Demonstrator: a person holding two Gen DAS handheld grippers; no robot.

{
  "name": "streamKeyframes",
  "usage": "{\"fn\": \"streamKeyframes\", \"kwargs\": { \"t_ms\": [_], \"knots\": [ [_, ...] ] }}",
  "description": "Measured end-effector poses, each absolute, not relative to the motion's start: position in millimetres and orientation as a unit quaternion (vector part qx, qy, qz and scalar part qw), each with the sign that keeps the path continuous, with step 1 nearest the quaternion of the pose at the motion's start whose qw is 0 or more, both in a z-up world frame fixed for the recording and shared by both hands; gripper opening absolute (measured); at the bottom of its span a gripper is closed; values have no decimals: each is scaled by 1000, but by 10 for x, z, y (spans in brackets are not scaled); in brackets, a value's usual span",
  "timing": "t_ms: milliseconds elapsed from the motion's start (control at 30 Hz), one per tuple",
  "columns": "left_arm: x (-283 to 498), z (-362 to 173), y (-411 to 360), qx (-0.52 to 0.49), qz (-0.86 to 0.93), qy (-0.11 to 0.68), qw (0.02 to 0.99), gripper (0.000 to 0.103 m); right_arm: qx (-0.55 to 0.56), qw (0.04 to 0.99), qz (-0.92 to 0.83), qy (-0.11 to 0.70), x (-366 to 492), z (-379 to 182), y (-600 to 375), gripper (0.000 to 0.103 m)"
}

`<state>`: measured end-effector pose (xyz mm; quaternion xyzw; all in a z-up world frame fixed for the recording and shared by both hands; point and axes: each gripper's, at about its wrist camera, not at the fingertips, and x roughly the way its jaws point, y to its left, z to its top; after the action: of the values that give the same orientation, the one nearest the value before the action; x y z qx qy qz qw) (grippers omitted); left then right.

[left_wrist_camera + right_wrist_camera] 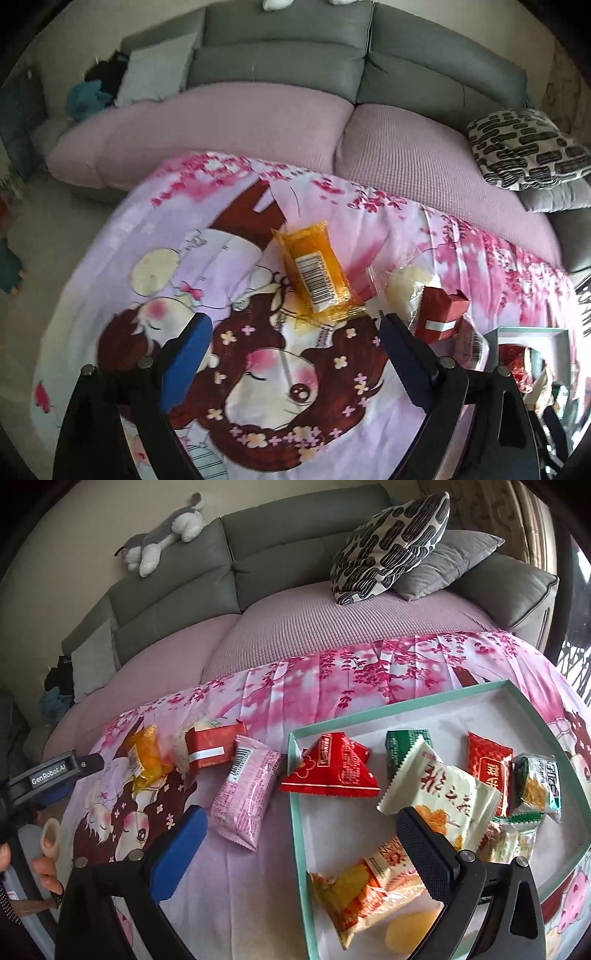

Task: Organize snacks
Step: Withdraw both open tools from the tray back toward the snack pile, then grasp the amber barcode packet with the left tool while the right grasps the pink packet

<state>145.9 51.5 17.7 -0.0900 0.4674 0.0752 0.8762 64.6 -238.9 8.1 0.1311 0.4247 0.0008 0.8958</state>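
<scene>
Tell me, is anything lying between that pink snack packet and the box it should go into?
Nothing visible blocks it. The pink packet lies on the cloth just left of the teal box, with only bare cloth up to the wall. Just inside that wall sits a red packet, so the landing spot there is crowded.

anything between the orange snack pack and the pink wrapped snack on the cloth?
Yes. In the right wrist view, between the orange snack pack and the pink wrapped snack lie a clear-wrapped pale pastry and a red box with a white stripe.

Grey sofa (280, 550), patterned cushion (388, 546), plush dog (162, 531), cartoon-print cloth (258, 369).
</scene>
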Motion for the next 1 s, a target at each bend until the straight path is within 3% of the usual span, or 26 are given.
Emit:
{"fn": "streamKeyframes", "kwargs": {
  "t_ms": [233,533,667,1000],
  "knots": [
    [1649,6,671,-157,58,496,852,95,118,893,3,434,759,85,-2196,101],
    [1874,-225,766,-211,43,528,821,93,153,879,31,450,995,99,-2010,80],
    [1999,-283,836,-214,38,535,816,77,146,870,33,470,1147,26,-1881,69],
    [2290,-459,775,-207,14,550,809,65,149,841,17,519,1399,-222,-1873,60]
  ]
}}
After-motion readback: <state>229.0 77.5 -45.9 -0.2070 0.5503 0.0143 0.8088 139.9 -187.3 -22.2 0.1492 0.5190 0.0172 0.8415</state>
